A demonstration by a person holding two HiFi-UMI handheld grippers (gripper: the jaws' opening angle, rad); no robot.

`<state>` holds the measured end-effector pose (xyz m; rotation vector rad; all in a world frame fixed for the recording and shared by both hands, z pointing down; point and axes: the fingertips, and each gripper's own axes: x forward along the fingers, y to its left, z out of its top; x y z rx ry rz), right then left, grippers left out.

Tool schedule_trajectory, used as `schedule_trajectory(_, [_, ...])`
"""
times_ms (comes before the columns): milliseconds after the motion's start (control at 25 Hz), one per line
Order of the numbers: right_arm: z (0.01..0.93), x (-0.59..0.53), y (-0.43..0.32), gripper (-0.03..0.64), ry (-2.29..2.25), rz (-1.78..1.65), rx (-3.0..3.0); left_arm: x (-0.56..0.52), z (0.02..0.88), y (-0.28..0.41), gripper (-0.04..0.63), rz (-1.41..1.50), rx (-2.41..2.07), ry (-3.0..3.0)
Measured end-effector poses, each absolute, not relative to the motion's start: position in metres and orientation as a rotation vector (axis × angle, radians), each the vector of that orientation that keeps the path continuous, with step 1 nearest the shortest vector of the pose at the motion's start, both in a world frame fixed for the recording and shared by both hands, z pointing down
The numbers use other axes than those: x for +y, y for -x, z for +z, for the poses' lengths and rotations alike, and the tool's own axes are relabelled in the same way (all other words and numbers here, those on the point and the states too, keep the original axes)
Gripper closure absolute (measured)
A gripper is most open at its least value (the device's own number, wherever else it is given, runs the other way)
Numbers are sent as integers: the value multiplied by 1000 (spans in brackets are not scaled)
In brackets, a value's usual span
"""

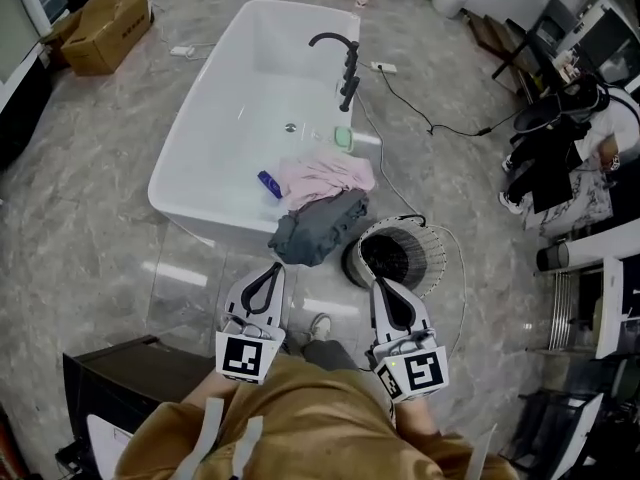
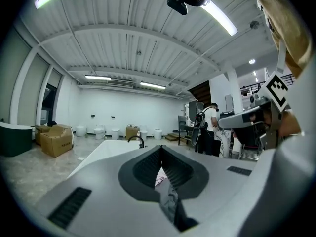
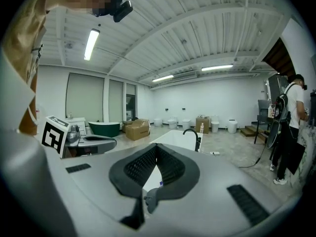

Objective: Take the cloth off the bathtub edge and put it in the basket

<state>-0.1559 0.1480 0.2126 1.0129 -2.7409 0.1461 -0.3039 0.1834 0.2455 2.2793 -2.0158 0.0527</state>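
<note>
Jaws together; cloths [image 1: 320, 223] on bathtub edge [image 1: 200, 211], near basket [image 1: 432, 258].

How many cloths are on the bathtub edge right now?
2. A pink cloth lies over the bathtub rim; a dark grey cloth overlaps its lower edge, hanging toward the basket. Others could be hidden underneath.

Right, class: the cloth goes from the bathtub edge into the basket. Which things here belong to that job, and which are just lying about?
Job: pink cloth, grey cloth, bathtub, wire basket, left gripper, right gripper, both shut.
Lying about: cardboard box, black faucet, floor cable, small blue item, small green item.
</note>
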Motion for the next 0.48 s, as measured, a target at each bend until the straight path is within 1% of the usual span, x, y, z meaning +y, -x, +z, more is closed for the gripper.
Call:
schedule_trajectory(240, [244, 113, 164, 612, -950, 218, -2703, 161, 258, 304, 589, 63, -2031, -2225])
schedule_trajectory(480, [269, 95, 181, 612, -792, 129, -2684, 145, 272, 304, 589, 110, -2028, -2198])
